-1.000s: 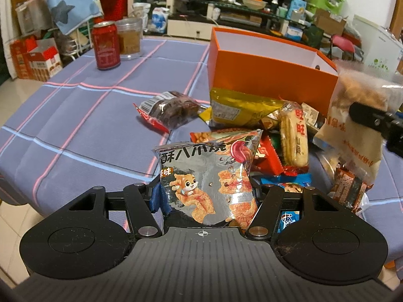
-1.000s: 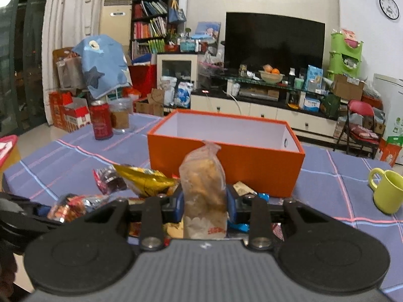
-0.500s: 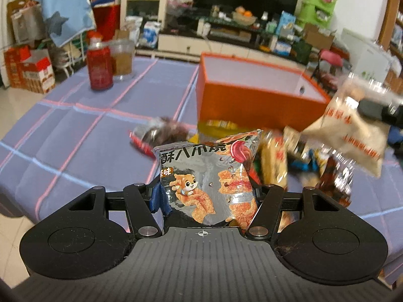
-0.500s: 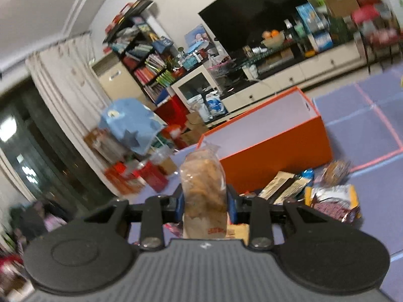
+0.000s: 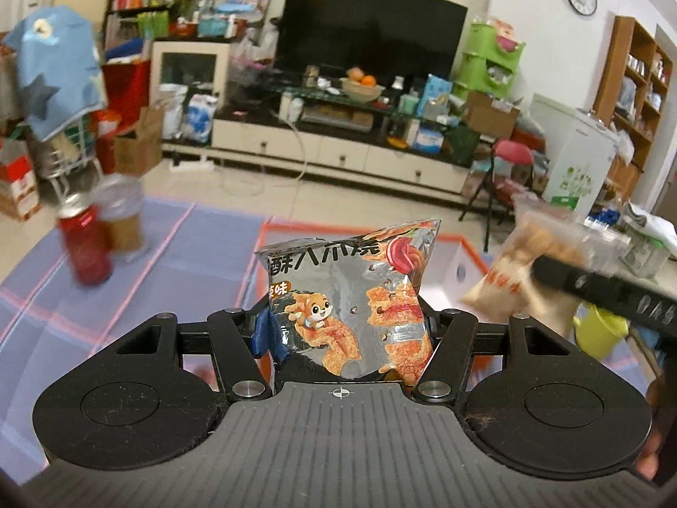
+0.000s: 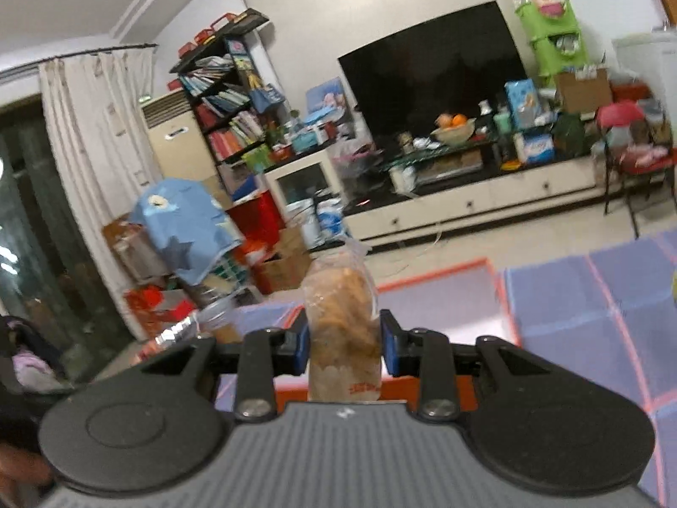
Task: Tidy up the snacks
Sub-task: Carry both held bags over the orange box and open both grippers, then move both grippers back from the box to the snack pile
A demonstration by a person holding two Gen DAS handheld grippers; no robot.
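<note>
My left gripper (image 5: 345, 338) is shut on a silver snack bag with a squirrel print (image 5: 351, 296) and holds it upright above the orange box (image 5: 465, 249). My right gripper (image 6: 343, 345) is shut on a clear bag of brown snacks (image 6: 343, 321), also over the orange box (image 6: 436, 277). In the left wrist view the clear bag (image 5: 529, 262) and the right gripper's finger (image 5: 592, 281) show at the right, over the box's right side. The snack pile on the table is hidden below both views.
A red can (image 5: 84, 245) and a glass jar (image 5: 122, 216) stand at the table's far left. A yellow-green mug (image 5: 596, 330) sits right of the box. The blue striped tablecloth (image 5: 177, 254) surrounds the box. A TV stand and room clutter lie beyond.
Both grippers have lifted and moved forward with their bags, from above the snack pile to over the orange box. The views have tilted up toward the room.
</note>
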